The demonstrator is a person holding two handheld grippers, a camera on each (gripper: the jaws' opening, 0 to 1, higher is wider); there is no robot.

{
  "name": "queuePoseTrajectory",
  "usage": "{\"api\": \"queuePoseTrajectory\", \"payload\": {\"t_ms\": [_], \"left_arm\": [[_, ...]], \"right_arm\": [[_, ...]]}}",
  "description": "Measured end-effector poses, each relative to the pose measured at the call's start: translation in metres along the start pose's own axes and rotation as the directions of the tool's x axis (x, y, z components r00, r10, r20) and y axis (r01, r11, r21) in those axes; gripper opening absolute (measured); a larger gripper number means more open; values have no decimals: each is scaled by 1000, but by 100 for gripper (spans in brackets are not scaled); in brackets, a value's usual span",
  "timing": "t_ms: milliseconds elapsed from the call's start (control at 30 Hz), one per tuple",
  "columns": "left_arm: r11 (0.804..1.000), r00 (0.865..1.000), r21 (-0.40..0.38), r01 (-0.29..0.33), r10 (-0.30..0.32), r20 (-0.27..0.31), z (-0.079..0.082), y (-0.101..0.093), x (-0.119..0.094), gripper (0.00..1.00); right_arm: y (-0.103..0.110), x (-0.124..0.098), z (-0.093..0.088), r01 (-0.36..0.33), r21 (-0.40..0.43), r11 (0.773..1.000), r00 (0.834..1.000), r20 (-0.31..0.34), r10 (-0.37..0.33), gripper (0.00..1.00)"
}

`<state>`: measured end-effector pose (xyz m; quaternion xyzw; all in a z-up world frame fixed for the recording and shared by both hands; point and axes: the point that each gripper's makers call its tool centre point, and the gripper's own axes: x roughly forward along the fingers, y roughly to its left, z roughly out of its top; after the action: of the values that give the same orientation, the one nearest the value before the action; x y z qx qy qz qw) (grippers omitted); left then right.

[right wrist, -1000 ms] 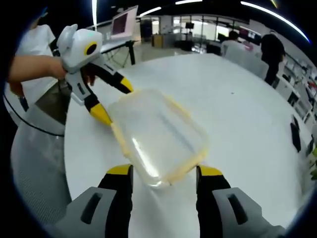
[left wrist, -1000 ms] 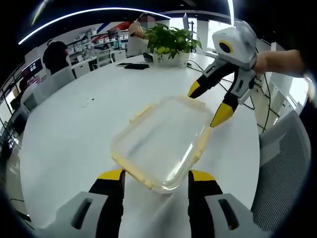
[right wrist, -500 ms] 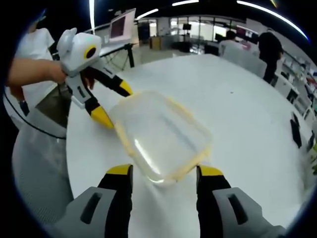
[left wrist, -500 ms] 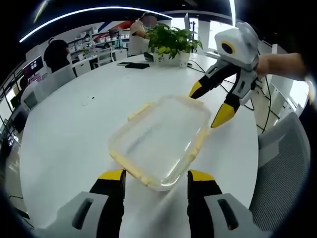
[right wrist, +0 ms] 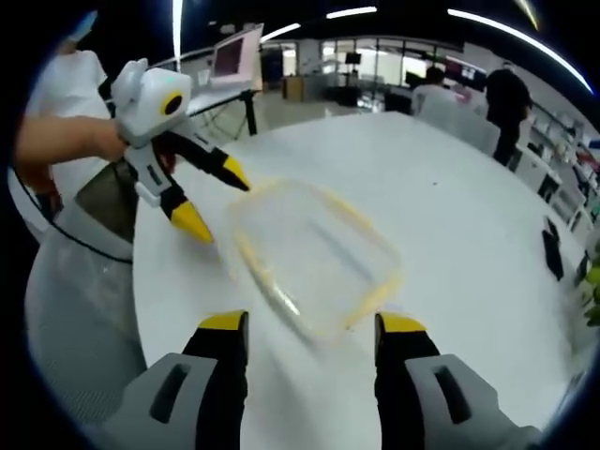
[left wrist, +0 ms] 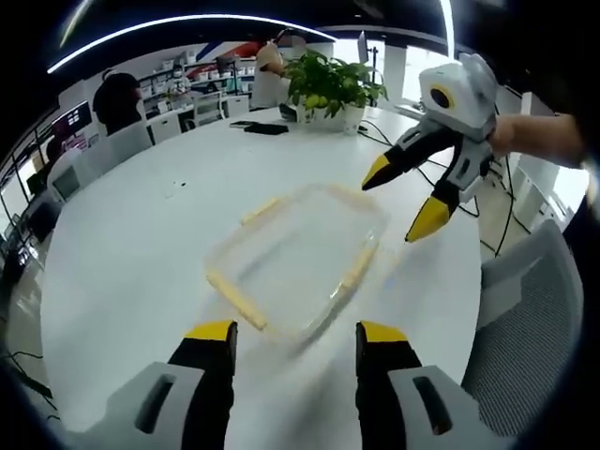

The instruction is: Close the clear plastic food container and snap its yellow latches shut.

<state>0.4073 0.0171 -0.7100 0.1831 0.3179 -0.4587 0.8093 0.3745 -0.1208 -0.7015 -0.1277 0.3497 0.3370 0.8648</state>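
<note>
The clear plastic container (left wrist: pixel 300 253) with yellow latches lies flat on the white round table (left wrist: pixel 141 234), blurred by motion. Its lid seems to be on, and yellow latch strips (left wrist: pixel 234 295) run along its edges. My left gripper (left wrist: pixel 295 333) is open, its tips just short of the container's near edge. My right gripper (left wrist: pixel 401 197) hovers open past the far right corner, held by a hand. In the right gripper view the container (right wrist: pixel 314 258) lies ahead of my open right gripper (right wrist: pixel 311 323), and the left gripper (right wrist: pixel 214 199) is open beside its far left edge.
A potted plant (left wrist: pixel 328 89) and a dark flat object (left wrist: pixel 265 128) sit at the table's far side. A grey mesh chair (left wrist: pixel 525 319) stands at the table's edge on the right. Another chair (right wrist: pixel 75 309) is beside the person. People stand among desks behind.
Both grippers have drawn back from the container; the right gripper's tips, which were at its far edge, now hang apart from it. The container stays on the table.
</note>
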Motion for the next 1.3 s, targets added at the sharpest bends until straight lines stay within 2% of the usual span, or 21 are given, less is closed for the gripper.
{"api": "queuePoseTrajectory", "payload": {"t_ms": [133, 367, 667, 900, 1033, 1300], "left_arm": [[1000, 999, -14, -12, 12, 30, 3, -7, -13, 51], [998, 995, -57, -38, 43, 90, 10, -16, -34, 59], [994, 988, -83, -70, 81, 132, 6, -23, -63, 68], [991, 975, -76, -115, 127, 182, 5, -25, -89, 77], [989, 973, -84, -121, 135, 186, 0, -29, -98, 80], [989, 973, -95, -118, 134, 189, -18, -39, -110, 89]], "right_arm": [[3, -12, 0, 20, 3, 1000, 999, 29, -20, 55], [3, -37, -2, 63, 58, 996, 994, 85, -68, 59], [6, -68, -18, 111, 83, 990, 987, 107, -120, 65], [15, -84, -29, 129, 107, 986, 981, 130, -142, 71], [22, -92, -31, 137, 113, 984, 976, 157, -154, 73], [35, -105, -41, 149, 129, 980, 971, 170, -170, 82]]}}
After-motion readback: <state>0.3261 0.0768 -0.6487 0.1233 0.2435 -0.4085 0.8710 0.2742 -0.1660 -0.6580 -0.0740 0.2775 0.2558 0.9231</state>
